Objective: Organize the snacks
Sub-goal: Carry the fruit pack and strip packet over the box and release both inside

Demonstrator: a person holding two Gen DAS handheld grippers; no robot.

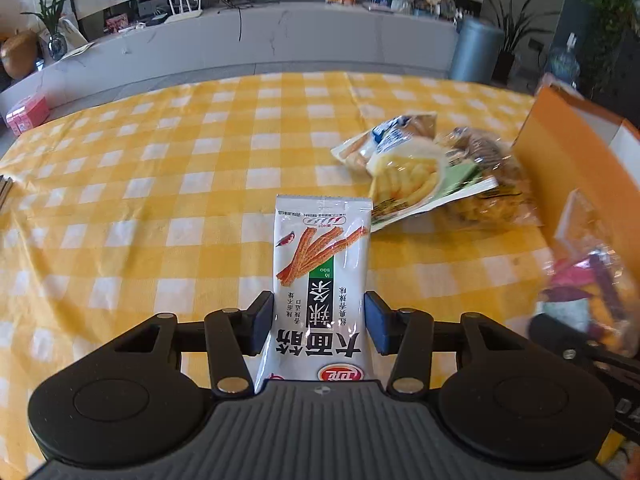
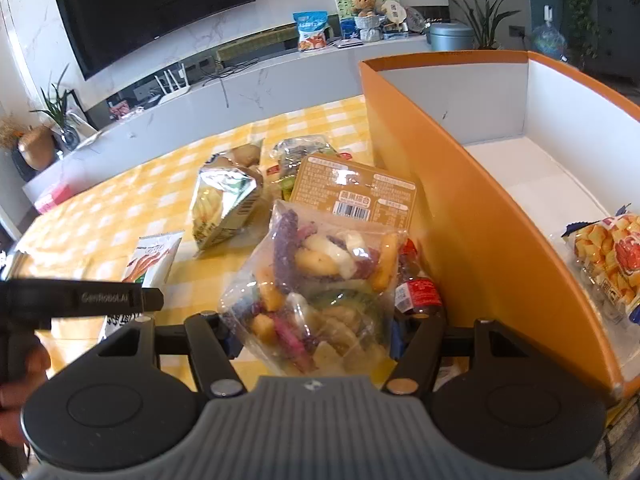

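Item one: a narrow white foil packet of spicy wheat sticks (image 1: 322, 276), printed with orange-red ridged strips, a green band and bold black Chinese characters, a small "HOT" mark by the logo at its far end and a red oval logo at the near end. It sits between the blue pads of my left claw (image 1: 320, 322), both pads against its edges, pinched, above the yellow-and-white checked tablecloth (image 1: 160, 168).

Item two: a clear plastic bag of mixed dried fruit and vegetable pieces (image 2: 316, 296), purple, yellow, white and pink. My right claw (image 2: 310, 338) has it pinched between its pads, close beside the outer wall of the box.

Item three: a large orange cardboard box with a white inside (image 2: 460, 184), standing on the cloth at the right. Inside it lies a clear packet of small golden cubes with red print (image 2: 608, 264).

Item four: the heap on the cloth beyond both claws. A white-and-green bag picturing crinkle-cut yellow sticks (image 1: 408, 176), lying over a clear bag of brown round biscuits (image 1: 480, 160). A flat tan carton (image 2: 354, 194) with a barcode and fine print too small to read. A small bottle with a red label (image 2: 418, 292), tucked between the fruit bag and the box wall.

Item five: my left claw's black arm, lettered "GenRobot.AI" (image 2: 104, 298), seen from the right side, with the person's hand (image 2: 18, 380) on its grip.

Background: a long white marble-look counter (image 1: 248, 40), a wall-mounted dark television (image 2: 156, 8), a blue snack bag (image 2: 312, 32), a teddy bear (image 2: 364, 4).
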